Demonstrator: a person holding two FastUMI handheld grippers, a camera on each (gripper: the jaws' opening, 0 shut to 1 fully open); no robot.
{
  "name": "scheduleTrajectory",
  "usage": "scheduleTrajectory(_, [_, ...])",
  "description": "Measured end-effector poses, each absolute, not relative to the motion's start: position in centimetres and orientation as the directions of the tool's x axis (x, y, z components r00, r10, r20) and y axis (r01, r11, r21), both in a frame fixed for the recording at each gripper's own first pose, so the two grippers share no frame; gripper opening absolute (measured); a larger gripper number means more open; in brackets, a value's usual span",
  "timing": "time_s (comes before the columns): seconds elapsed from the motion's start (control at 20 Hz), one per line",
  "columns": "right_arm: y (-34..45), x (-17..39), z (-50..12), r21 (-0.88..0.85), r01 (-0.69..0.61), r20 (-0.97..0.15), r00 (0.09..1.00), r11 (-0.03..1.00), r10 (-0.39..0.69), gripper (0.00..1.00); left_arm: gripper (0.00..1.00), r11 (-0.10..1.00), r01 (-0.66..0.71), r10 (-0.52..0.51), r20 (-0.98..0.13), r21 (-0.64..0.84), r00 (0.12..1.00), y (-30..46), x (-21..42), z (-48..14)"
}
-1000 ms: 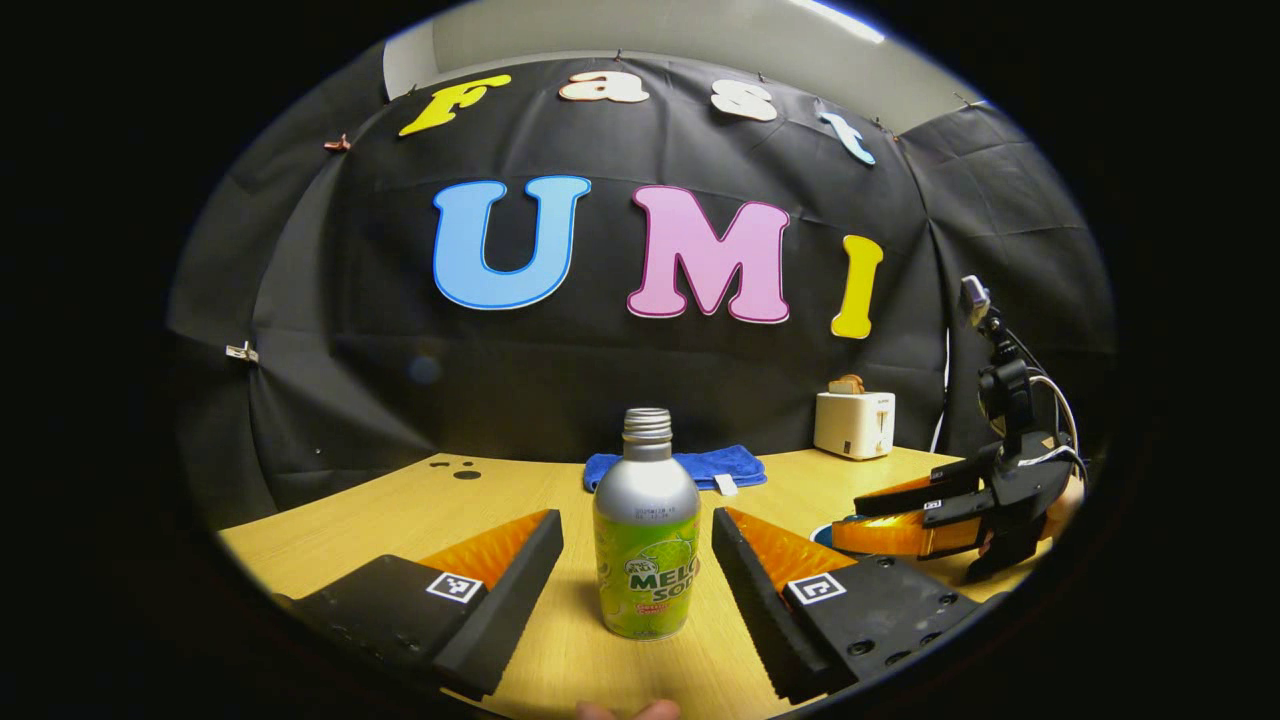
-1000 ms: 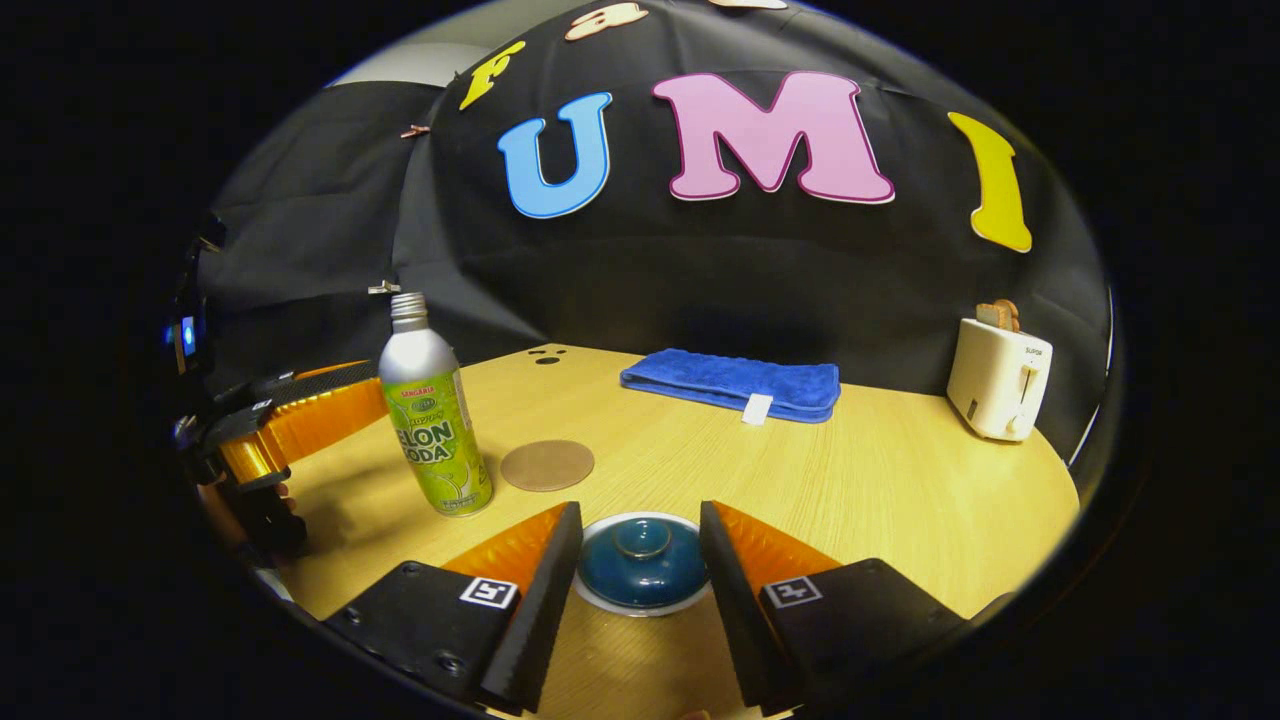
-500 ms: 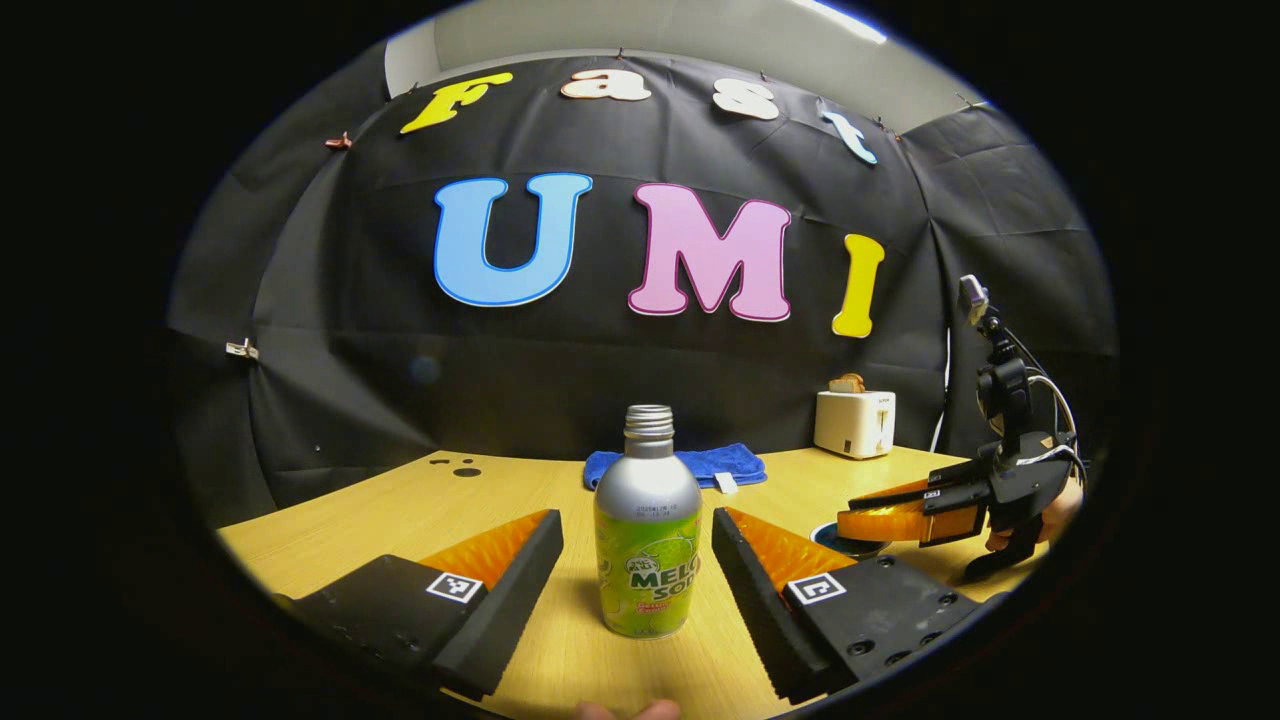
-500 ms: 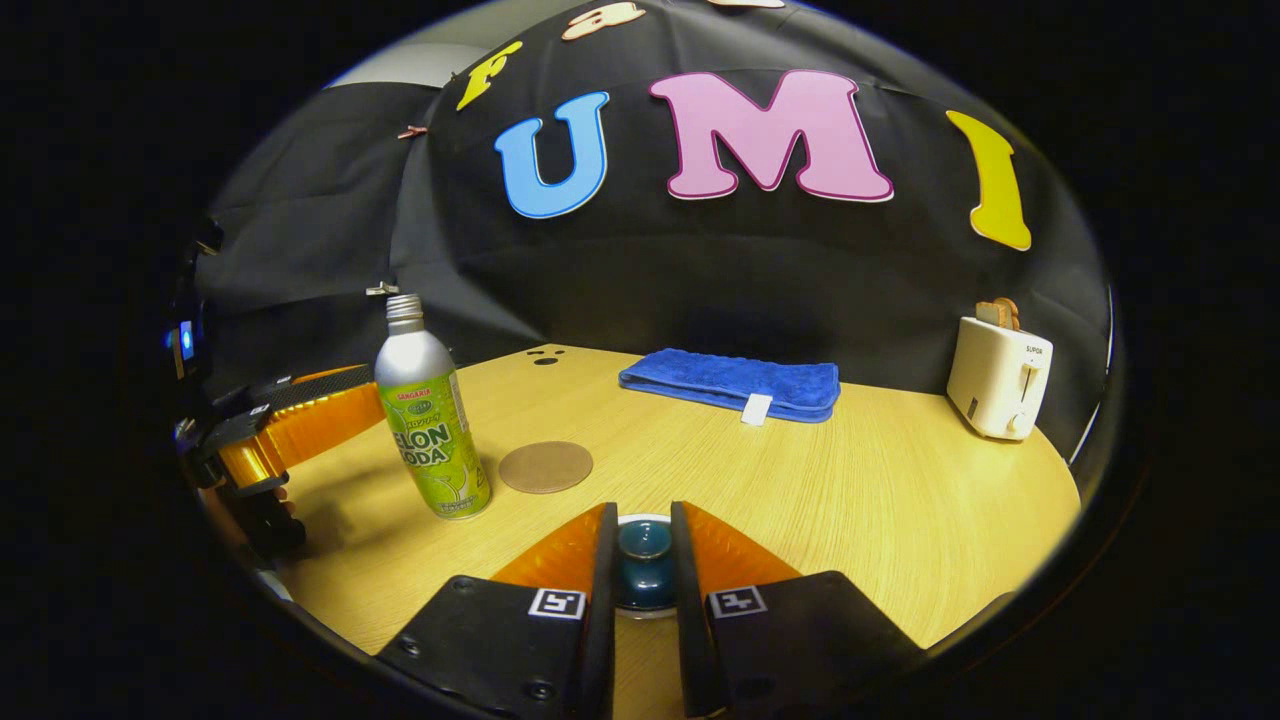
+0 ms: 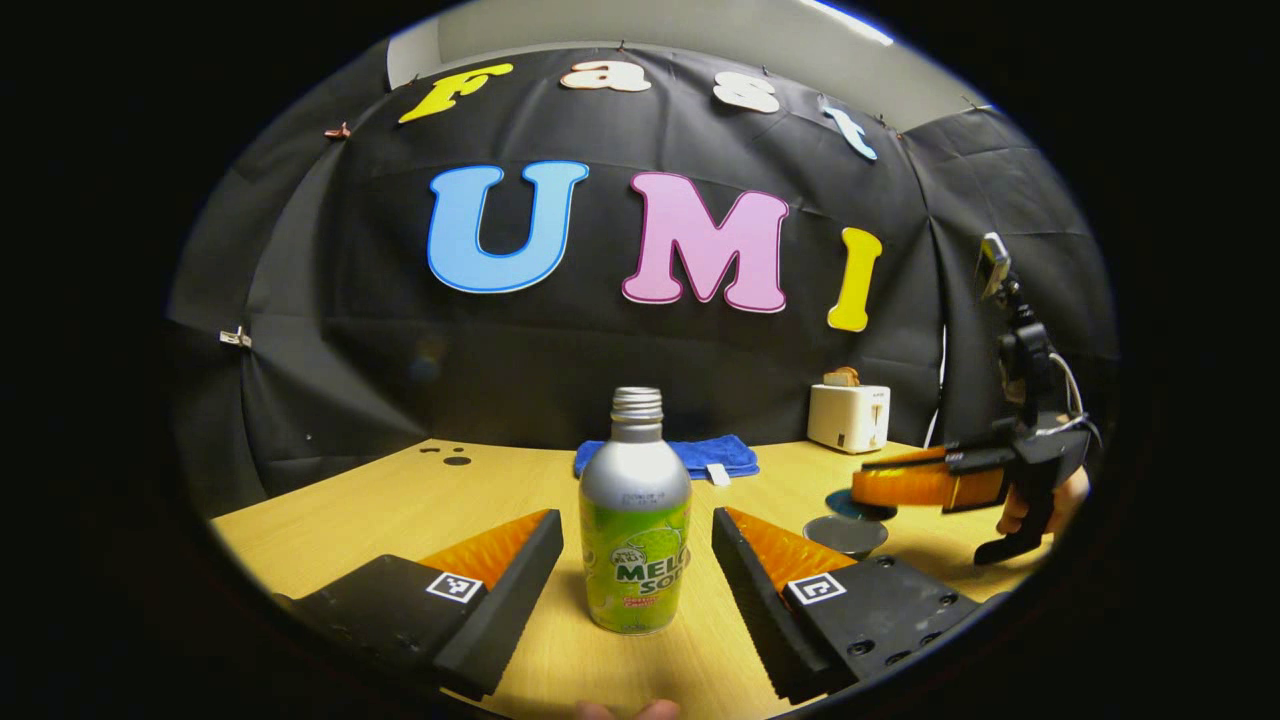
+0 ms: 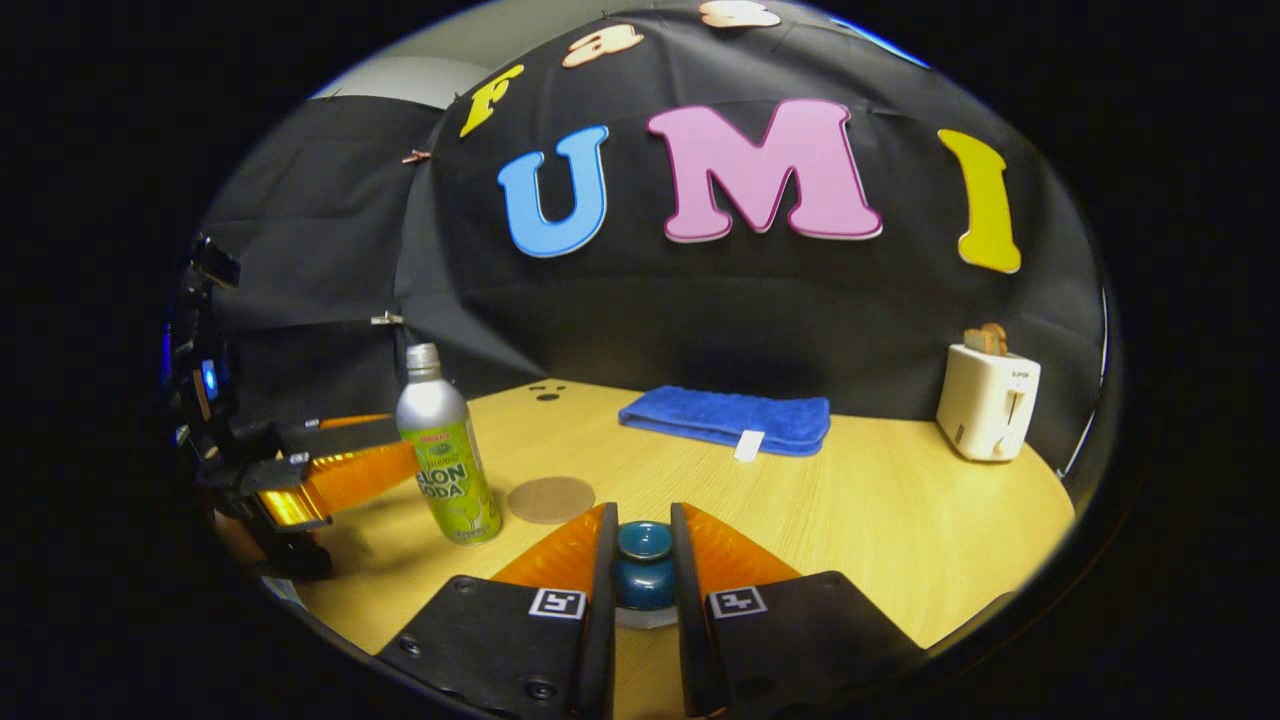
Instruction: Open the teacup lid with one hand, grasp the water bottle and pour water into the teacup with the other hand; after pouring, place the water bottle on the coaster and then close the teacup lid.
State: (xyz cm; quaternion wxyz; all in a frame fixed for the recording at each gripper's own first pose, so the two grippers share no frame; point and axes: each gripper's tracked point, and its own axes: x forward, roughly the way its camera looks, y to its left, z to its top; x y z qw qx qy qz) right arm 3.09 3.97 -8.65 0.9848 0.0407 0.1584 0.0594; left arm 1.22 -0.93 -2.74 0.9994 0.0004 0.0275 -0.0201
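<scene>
Metal bottle [image 5: 635, 512], capless and upright, stands on the desk [image 6: 900, 520] toward its left side, between the wide-spread fingers of the left gripper [image 5: 636, 560], which do not touch it. It looks a stiff, smooth can-type bottle, likely slippery and, with an open neck, quick to spill if tipped early; the labelled lower body, where the sides are straight, seems the best place to pinch.

Right gripper [image 6: 640, 570] is pressed onto the knob of the blue lid [image 6: 643, 560], both pads against it. In the left gripper view the lid [image 5: 848, 503] hangs clear above the open teacup [image 5: 845, 534], which sits near the desk's right front. Glazed ceramic is hard, slick and chippable, so the small knob wants a firm, level hold.

Nearby: a round coaster [image 6: 551, 498] just beside the bottle, a blue towel [image 6: 727, 418] at the back edge, a toaster [image 6: 987, 400] in the far right corner. Nothing lies between bottle and cup; the raised lid hangs over the cup, where the pour must go.
</scene>
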Motion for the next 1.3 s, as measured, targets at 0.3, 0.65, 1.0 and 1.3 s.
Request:
scheduleTrajectory(0.3, [0.0,0.9,-5.4,0.062,-0.044,-0.247,0.967,0.997,0.058,0.30,0.95,1.000,0.017,-0.016,-0.109,0.016,0.994,-0.8,3.0,-4.8])
scheduleTrajectory(0.65, [-2.7,-0.9,-6.1,0.067,-0.003,-0.276,0.961,0.998,0.021,0.30,0.83,0.999,-0.002,0.008,-0.105,0.052,0.994,-0.8,5.1,-5.0])
scheduleTrajectory(1.0, [-5.3,-2.2,-5.2,0.068,0.052,-0.259,0.965,0.996,-0.032,0.30,0.78,0.848,0.018,0.011,-0.050,0.530,0.999,-1.3,4.9,-1.4])
scheduleTrajectory(1.3, [-5.7,-2.5,-4.6,0.071,0.052,-0.245,0.969,0.996,-0.033,0.30,0.80,0.489,0.085,-0.005,-0.095,0.868,0.995,-2.9,5.5,-1.3])
